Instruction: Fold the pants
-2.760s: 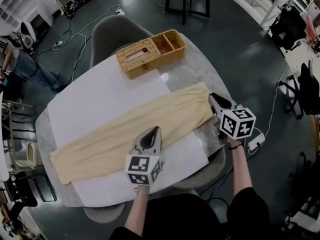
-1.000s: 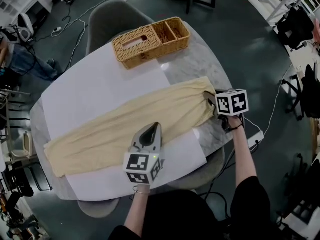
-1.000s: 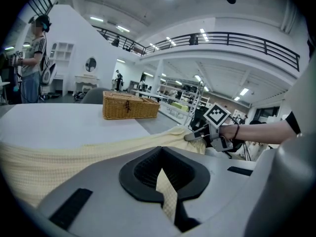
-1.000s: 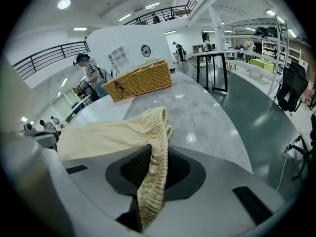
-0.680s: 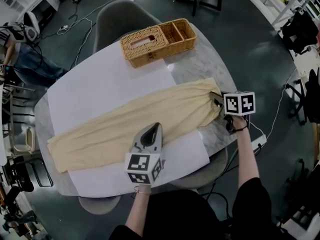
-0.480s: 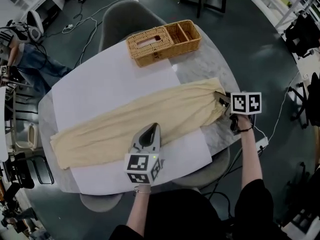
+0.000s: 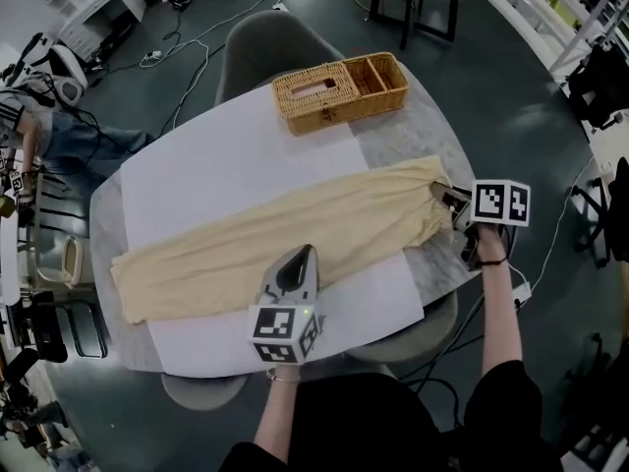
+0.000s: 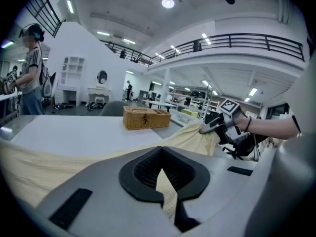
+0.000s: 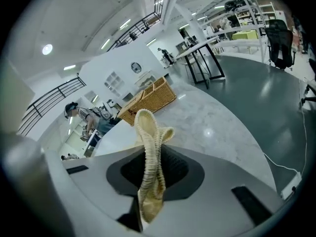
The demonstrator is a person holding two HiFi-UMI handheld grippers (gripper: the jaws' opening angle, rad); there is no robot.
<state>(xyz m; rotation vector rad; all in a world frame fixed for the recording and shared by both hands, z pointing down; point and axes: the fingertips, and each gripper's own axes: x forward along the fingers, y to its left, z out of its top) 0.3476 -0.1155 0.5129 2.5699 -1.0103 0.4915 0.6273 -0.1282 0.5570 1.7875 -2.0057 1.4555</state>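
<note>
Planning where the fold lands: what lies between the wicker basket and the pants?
No objects: the head view shows only the white sheet and a strip of marble tabletop between the wicker basket and the pants.

Head view looks steeply down; all three views share the pants (image 7: 295,234).

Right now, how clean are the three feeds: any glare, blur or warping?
Head view: evenly lit, sharp, the table rim bowed by the lens. Left gripper view: black corners, a ceiling lamp blown out. Right gripper view: tilted, a glare spot on the table, the pants sharp between the jaws.
</note>
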